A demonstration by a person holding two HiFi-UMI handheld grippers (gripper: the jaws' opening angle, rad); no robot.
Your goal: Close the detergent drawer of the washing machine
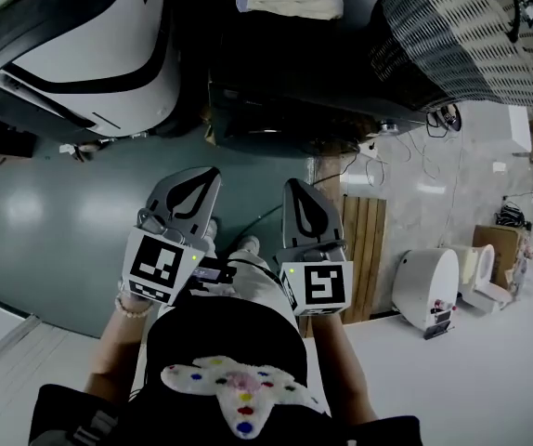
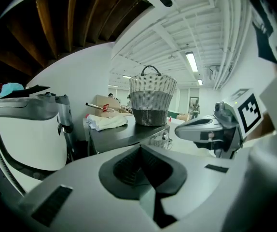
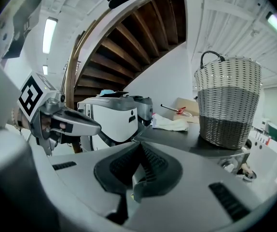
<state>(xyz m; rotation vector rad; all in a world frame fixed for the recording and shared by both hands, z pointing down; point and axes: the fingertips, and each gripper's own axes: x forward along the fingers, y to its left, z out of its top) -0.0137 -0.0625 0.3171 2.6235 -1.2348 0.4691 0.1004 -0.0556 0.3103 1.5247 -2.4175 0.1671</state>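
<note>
Teal floor [image 1: 53, 212] below; our left gripper [image 1: 211, 173], right gripper [image 1: 294, 187] abreast, jaws together, empty; washing machine [image 1: 276, 119] ahead, neither clearly nearer; drawer unseen.

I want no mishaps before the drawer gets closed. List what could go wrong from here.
1. The wicker basket and white cloth sit on the washing machine; a hard shove may jostle them.
2. Cables trail on the floor beside it, a possible trip hazard when stepping closer.
</note>
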